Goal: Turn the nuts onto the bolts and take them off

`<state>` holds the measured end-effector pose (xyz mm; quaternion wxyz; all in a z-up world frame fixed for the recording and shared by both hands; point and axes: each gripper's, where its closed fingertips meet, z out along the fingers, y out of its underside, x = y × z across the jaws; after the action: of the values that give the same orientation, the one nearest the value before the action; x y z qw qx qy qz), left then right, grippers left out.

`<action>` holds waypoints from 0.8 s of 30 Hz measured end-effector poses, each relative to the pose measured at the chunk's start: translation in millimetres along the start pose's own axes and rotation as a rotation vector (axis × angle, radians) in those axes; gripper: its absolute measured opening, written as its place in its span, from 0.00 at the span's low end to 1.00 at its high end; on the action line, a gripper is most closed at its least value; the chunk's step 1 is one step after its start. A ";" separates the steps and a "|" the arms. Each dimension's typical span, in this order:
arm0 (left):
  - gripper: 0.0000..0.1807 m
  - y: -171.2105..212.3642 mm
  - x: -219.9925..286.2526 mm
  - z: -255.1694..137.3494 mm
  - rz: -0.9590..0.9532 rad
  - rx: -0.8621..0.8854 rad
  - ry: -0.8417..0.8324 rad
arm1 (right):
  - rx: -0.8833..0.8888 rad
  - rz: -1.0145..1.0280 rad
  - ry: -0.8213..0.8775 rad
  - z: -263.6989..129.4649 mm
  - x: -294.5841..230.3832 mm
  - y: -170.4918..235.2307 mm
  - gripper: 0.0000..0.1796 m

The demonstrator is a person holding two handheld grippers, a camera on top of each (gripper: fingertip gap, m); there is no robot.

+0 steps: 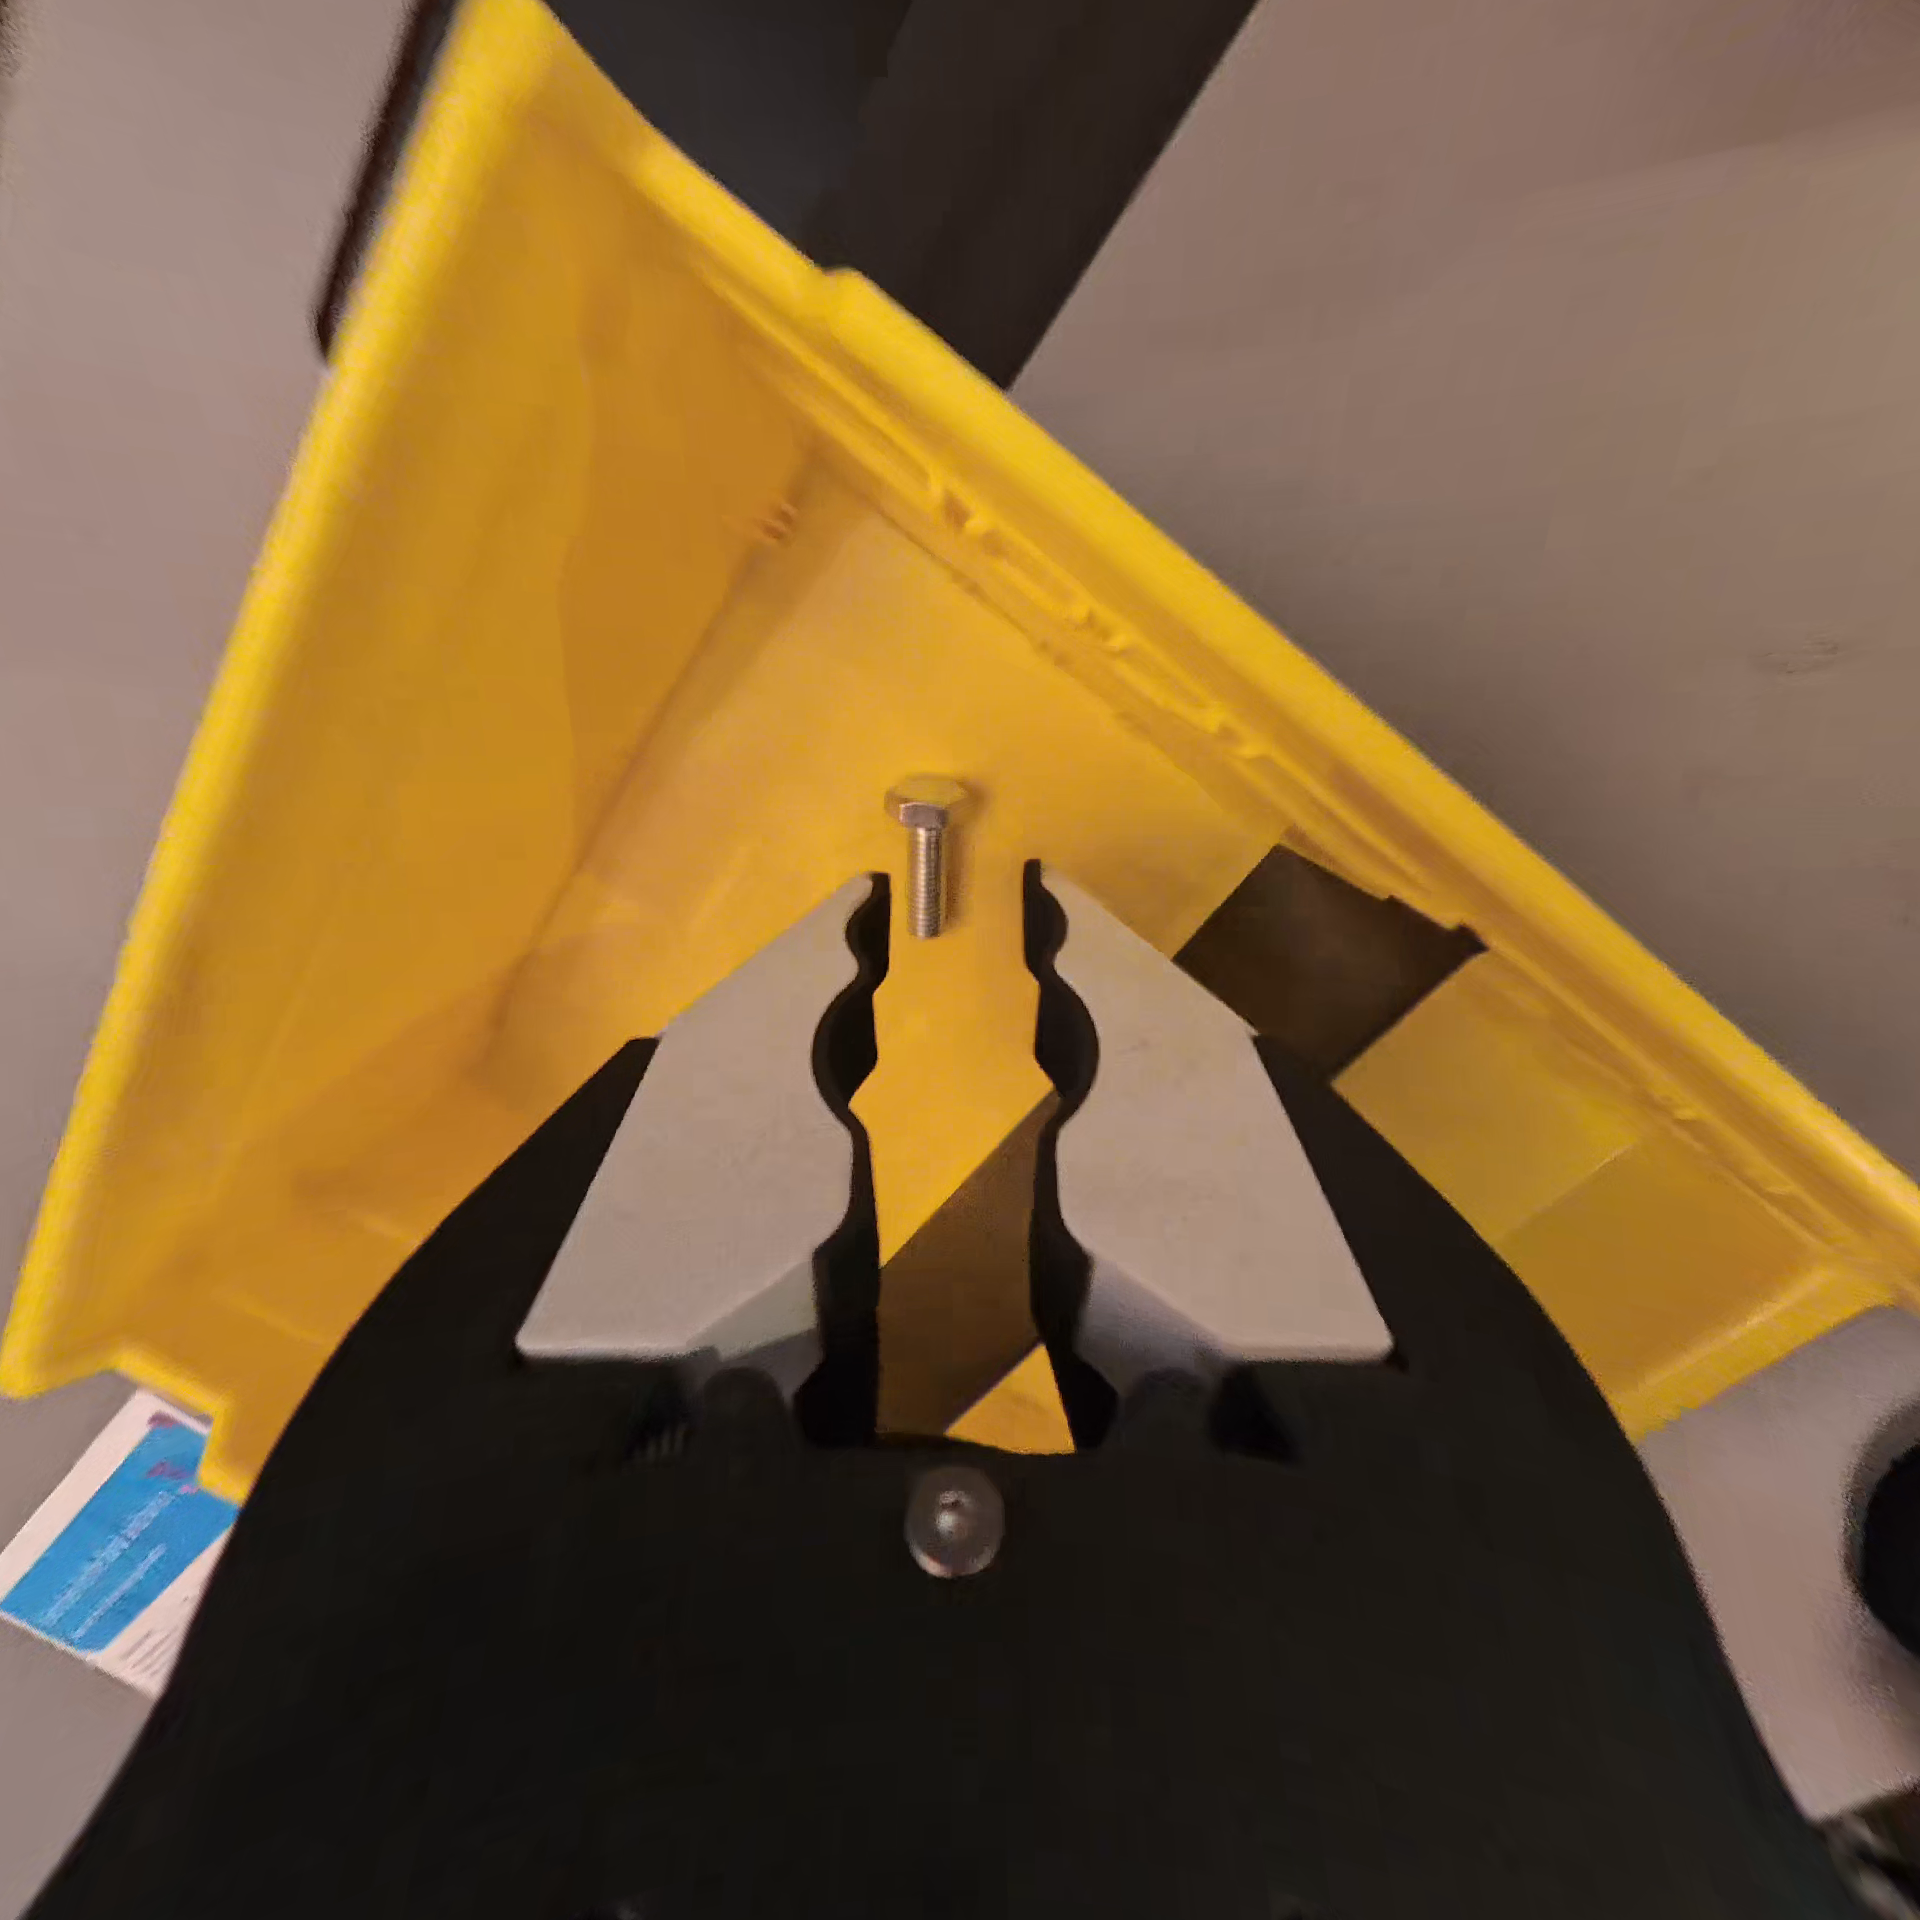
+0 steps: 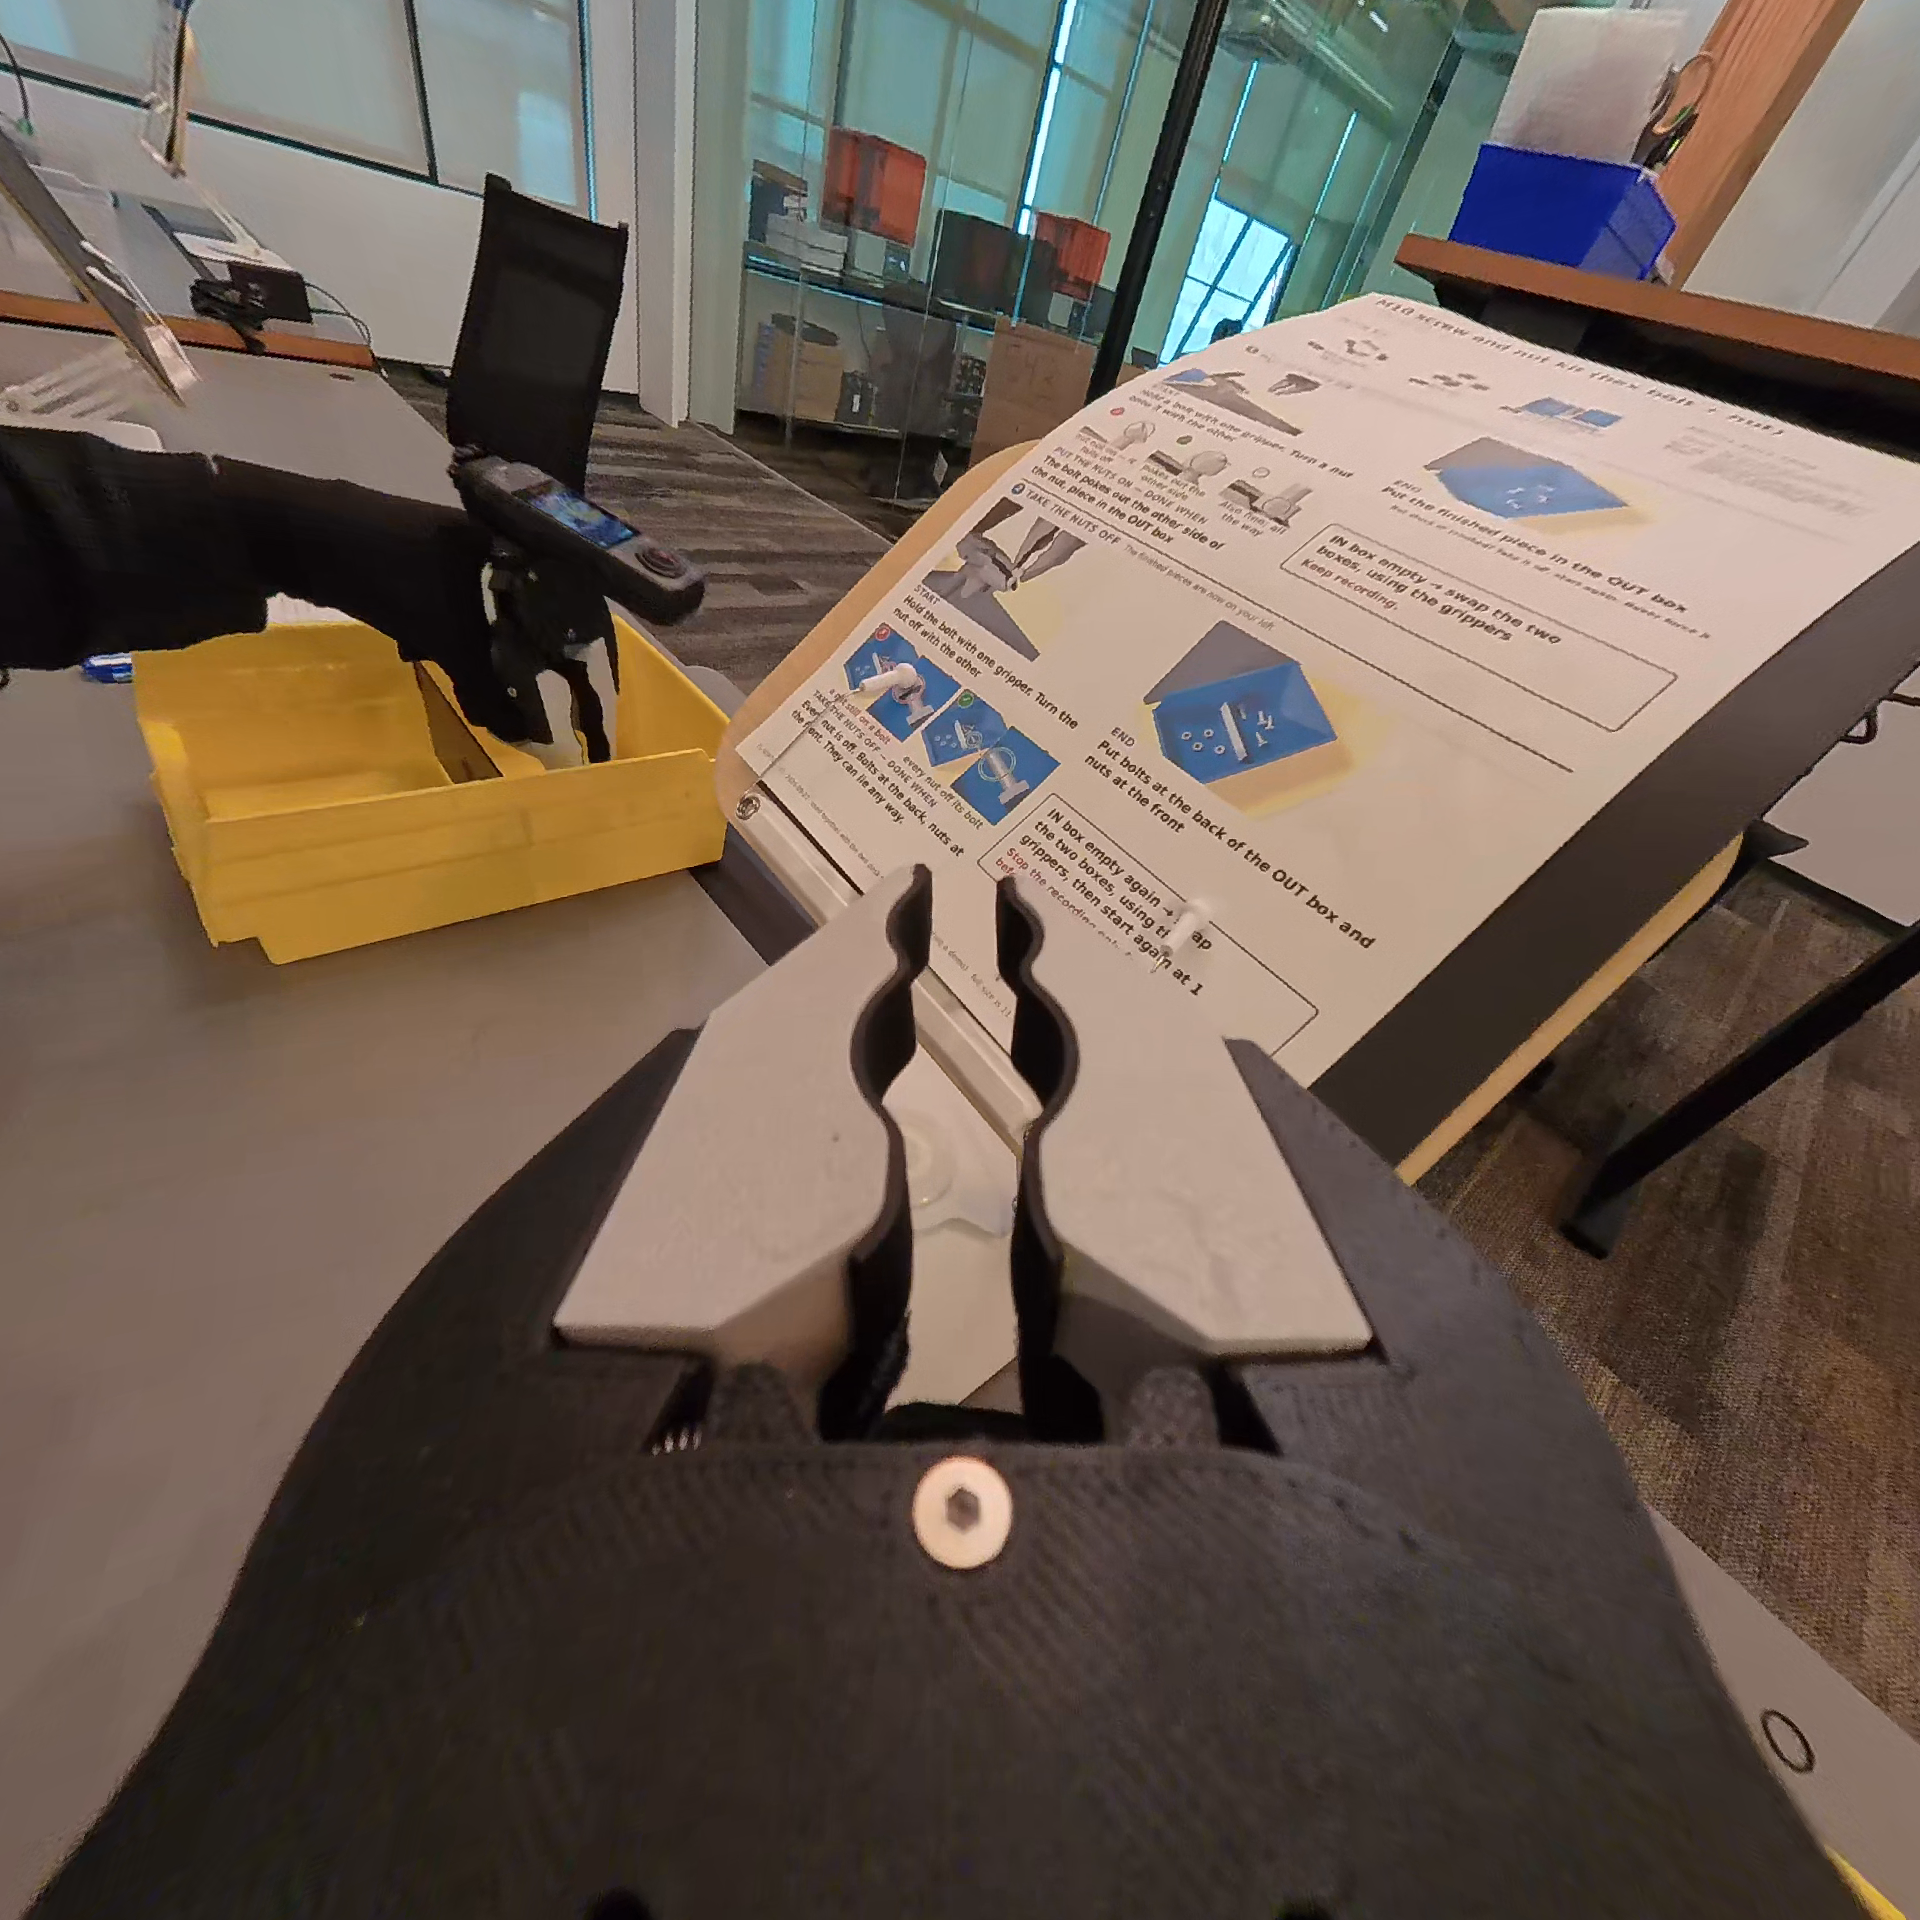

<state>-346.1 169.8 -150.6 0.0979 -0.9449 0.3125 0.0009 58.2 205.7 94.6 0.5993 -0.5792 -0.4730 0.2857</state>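
Ahead of your right gripper (image 2: 961, 899) the grey table (image 2: 260, 1091) stretches off, with a tilted instruction sheet (image 2: 1299, 644) just beyond its fingertips; its jaws stand a little apart and hold nothing. Up and to the left of those jaws sits the yellow bin (image 2: 416, 831), where your left gripper (image 1: 956, 873) reaches in. Its jaws are parted, gripping nothing. A single steel bolt (image 1: 927, 857) lies on the bin floor, its threaded end between the fingertips and its head just past them.
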 end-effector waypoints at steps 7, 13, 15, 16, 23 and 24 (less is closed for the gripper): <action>0.14 11.0 -0.7 29.1 0.004 -0.114 0.068 | -0.003 0.005 0.002 -0.7 3.0 3.5 0.06; 0.05 13.4 -1.2 41.0 -0.039 -0.124 0.096 | 0.009 0.011 0.007 -5.5 6.4 1.9 0.06; 0.04 16.6 -3.7 40.1 -0.034 -0.135 0.073 | 0.010 0.010 0.009 -6.3 6.6 1.3 0.06; 0.04 18.2 -6.4 38.8 -0.036 -0.136 0.050 | 0.010 0.008 0.008 -6.3 6.0 0.9 0.06; 0.04 -1.9 -18.0 -35.9 -0.139 0.209 -0.082 | 0.046 -0.079 -0.053 1.3 -18.0 -11.7 0.13; 0.04 -10.2 -11.9 -55.3 -0.155 0.310 -0.075 | 0.049 -0.117 -0.064 4.2 -24.8 -14.0 0.16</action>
<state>-353.0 174.6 -93.7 0.2537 -0.9390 0.2314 -0.0195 41.8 183.1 101.7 0.6138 -0.5261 -0.5178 0.2800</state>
